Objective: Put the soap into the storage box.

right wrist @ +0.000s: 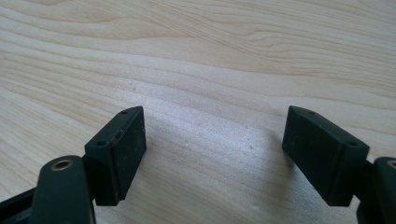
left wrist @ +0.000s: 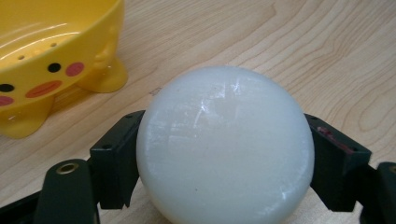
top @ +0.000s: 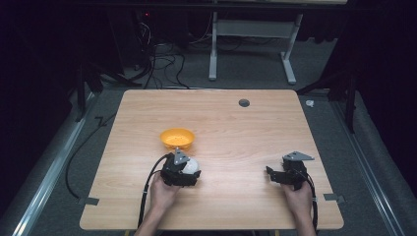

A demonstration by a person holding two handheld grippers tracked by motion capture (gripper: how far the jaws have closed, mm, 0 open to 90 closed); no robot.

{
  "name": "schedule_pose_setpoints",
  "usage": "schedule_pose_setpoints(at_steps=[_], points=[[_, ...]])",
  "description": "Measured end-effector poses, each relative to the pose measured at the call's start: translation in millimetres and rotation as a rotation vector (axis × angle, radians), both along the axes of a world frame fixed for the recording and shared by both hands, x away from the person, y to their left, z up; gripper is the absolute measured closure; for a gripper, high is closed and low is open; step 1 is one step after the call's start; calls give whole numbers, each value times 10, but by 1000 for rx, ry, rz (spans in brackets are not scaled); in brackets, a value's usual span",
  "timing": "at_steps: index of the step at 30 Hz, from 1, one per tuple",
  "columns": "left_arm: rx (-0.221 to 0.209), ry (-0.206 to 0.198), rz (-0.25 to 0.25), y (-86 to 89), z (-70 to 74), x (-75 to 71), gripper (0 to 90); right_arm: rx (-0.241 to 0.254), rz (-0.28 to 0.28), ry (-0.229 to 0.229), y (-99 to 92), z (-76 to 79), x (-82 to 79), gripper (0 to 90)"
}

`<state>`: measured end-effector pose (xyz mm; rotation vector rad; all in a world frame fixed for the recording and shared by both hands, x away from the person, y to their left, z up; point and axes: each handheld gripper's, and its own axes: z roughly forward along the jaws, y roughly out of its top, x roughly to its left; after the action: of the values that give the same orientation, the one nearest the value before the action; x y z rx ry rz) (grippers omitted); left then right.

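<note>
The left gripper's (left wrist: 224, 154) fingers (left wrist: 116, 158) pinch a white ball (left wrist: 224, 144) from both sides, one pad against each flank. The ball sits low over the wooden surface (left wrist: 280, 46), just beside a yellow bowl (left wrist: 46, 60) with a painted duck face. In the high view that bowl (top: 177, 138) lies just beyond the left gripper (top: 189, 169). The right gripper (right wrist: 215, 154) hovers well apart from the bowl, fingers (right wrist: 121, 154) spread wide over bare wood.

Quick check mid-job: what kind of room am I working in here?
Probably a lab or recording workspace: a bare wooden table on grey carpet, dark curtains around, loose cables and a white desk frame behind.
</note>
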<state>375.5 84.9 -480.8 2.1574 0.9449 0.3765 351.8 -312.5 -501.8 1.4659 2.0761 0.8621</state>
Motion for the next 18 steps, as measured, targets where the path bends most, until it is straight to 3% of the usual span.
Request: schedule_pose_setpoints(at_steps=[18], points=[[-1,-23,21,140,137,-3,233,-2,1,-2,1,-2,0,225]])
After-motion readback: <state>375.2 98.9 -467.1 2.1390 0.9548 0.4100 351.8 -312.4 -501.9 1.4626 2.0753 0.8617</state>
